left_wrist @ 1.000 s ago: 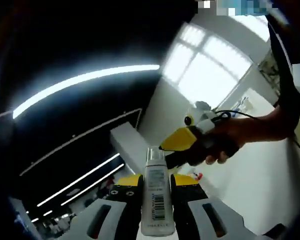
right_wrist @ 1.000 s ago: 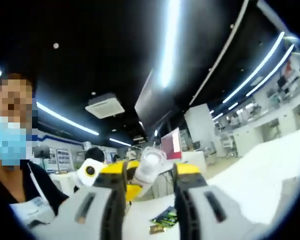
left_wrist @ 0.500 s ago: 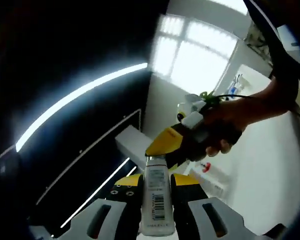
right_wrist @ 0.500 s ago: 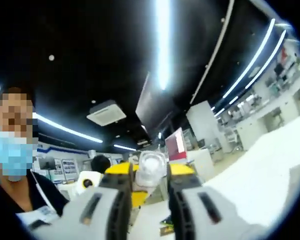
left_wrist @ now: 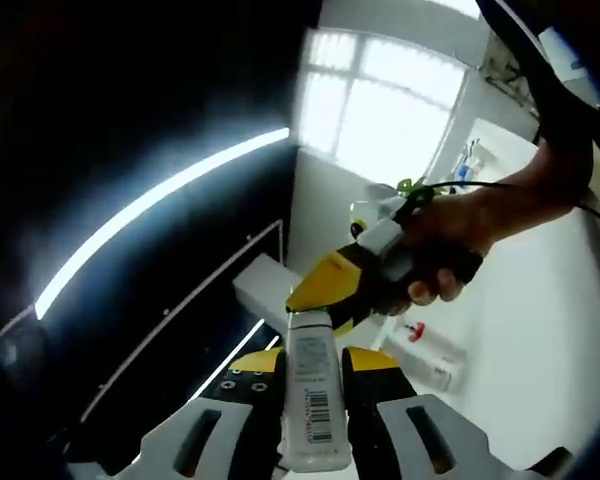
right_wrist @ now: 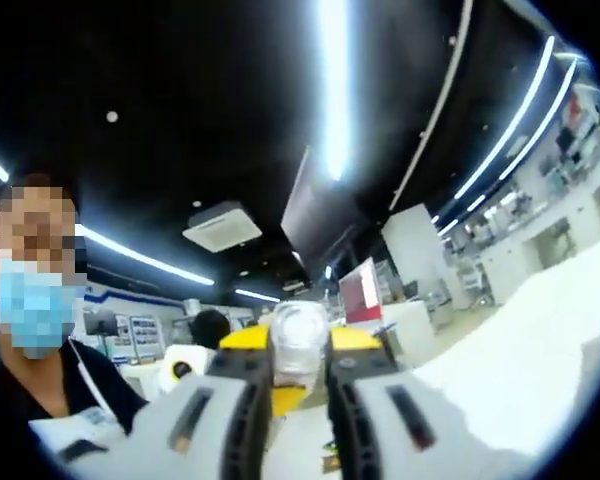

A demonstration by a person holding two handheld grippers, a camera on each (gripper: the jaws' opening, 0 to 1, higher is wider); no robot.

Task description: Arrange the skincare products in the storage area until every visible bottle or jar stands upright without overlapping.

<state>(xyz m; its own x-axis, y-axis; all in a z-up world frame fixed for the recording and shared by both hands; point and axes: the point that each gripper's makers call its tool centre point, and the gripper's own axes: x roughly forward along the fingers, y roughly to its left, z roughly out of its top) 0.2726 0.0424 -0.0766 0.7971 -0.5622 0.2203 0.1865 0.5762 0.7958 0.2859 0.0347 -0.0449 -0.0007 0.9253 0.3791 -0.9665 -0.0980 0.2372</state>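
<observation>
Left claw (left_wrist: 313,372) clamps the white tube (left_wrist: 313,400), right claw (right_wrist: 299,362) pinching its cap (right_wrist: 299,342)

Barcode on tube (left_wrist: 314,400), text unreadable

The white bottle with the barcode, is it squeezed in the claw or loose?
Squeezed. The left claw is shut on the white bottle; both jaws press its sides, and the right claw grips its cap end.

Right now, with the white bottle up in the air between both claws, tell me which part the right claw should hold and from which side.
Hold the clear cap end, coming in along the bottle's axis from its top. The left claw already pinches the flat barcoded body, so probably only the narrow cap is free; the right claw sits there.
</observation>
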